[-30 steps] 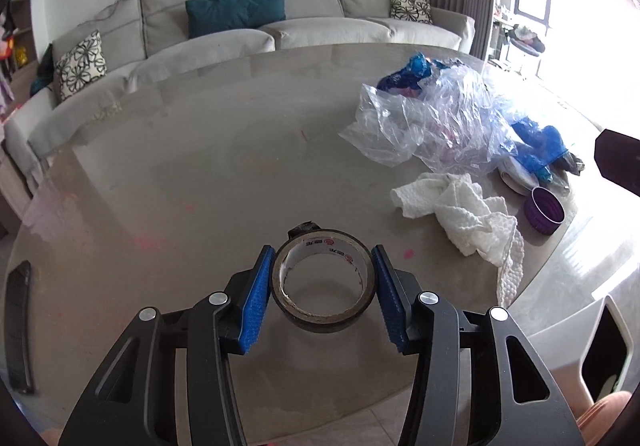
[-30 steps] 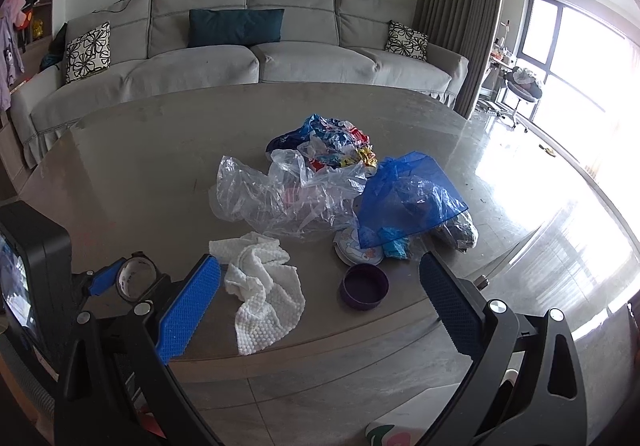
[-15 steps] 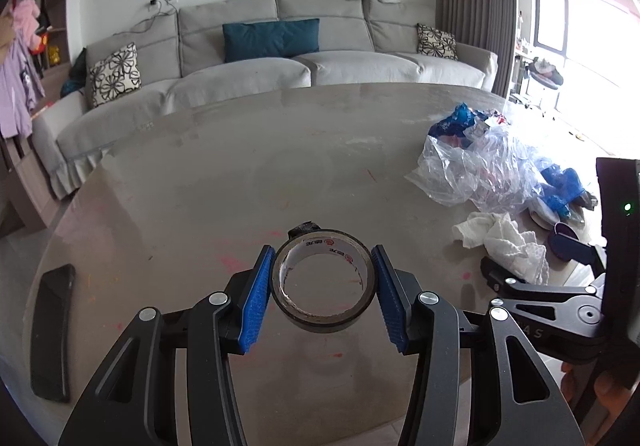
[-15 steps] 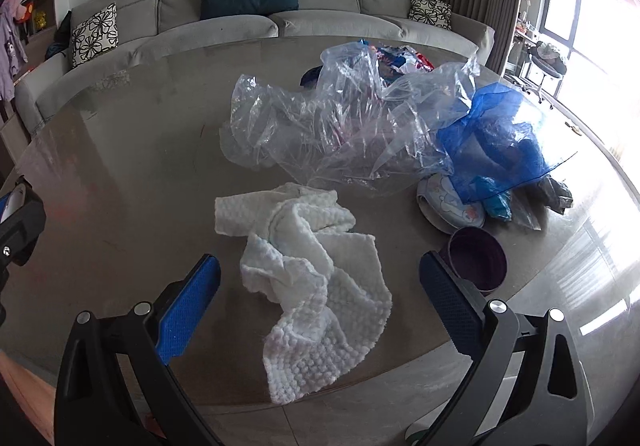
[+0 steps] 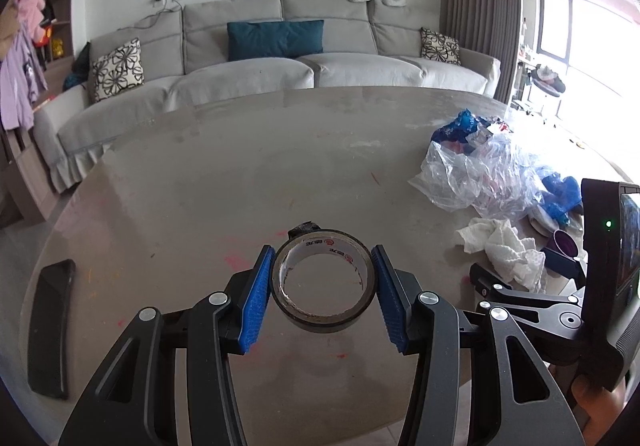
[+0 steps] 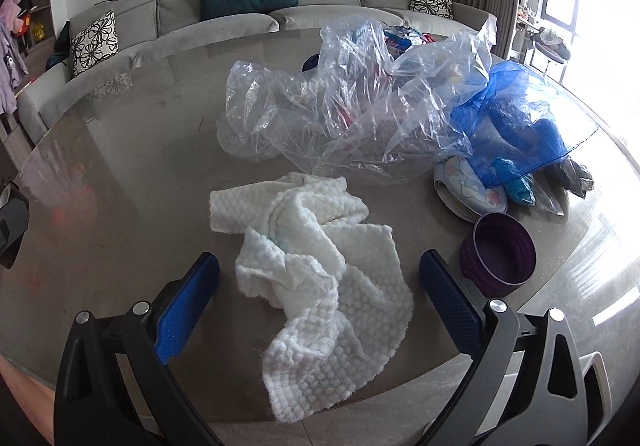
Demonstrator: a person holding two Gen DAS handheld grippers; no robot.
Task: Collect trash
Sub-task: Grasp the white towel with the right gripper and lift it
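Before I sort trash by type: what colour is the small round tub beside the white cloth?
Dark purple tub; clearest in the right wrist view.

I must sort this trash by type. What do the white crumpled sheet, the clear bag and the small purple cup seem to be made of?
White crumpled sheet: likely embossed paper towel or soft cloth; matte, with a bumpy dotted texture. Clear bag: thin plastic film, glossy, see-through, sharply creased. Small purple cup: probably plastic; dark purple, opaque, ribbed wall, slight sheen.
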